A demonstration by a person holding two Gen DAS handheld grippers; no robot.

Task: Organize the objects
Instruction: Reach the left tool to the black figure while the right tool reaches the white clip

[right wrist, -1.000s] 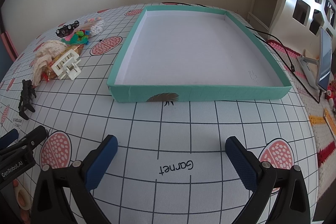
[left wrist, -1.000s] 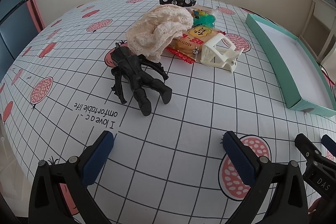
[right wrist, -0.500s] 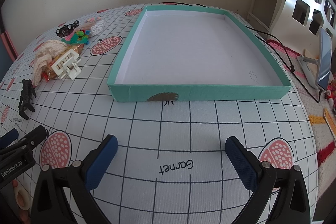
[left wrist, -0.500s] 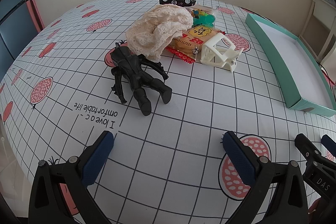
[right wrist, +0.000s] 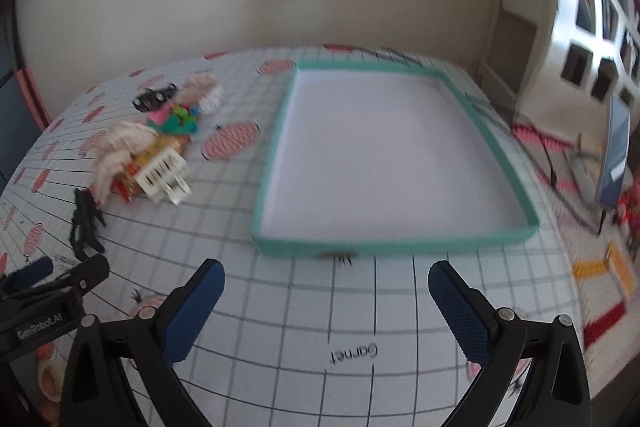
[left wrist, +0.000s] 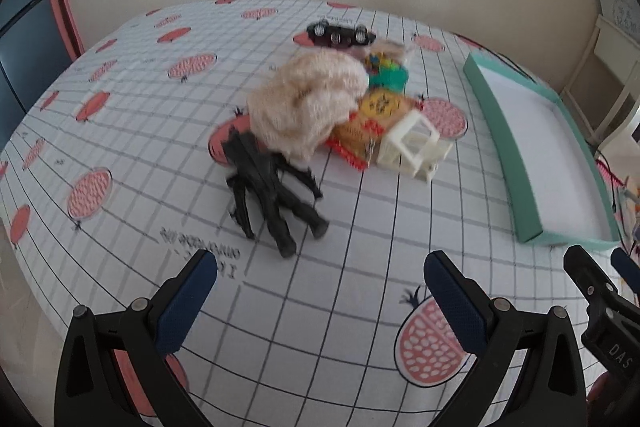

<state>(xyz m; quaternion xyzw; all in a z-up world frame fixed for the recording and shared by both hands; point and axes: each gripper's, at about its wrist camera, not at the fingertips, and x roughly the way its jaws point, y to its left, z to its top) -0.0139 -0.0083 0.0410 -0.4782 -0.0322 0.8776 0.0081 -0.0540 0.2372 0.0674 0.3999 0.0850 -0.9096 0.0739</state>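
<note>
Nearby, black figure lies beside cream cloth.

I am working in a home: a strawberry-print grid tablecloth covers the table, a white cubby shelf stands to its right, and beside that shelf a phone sits propped.

Left gripper and right gripper: jaws spread wide, holding nothing, side by side.
</note>
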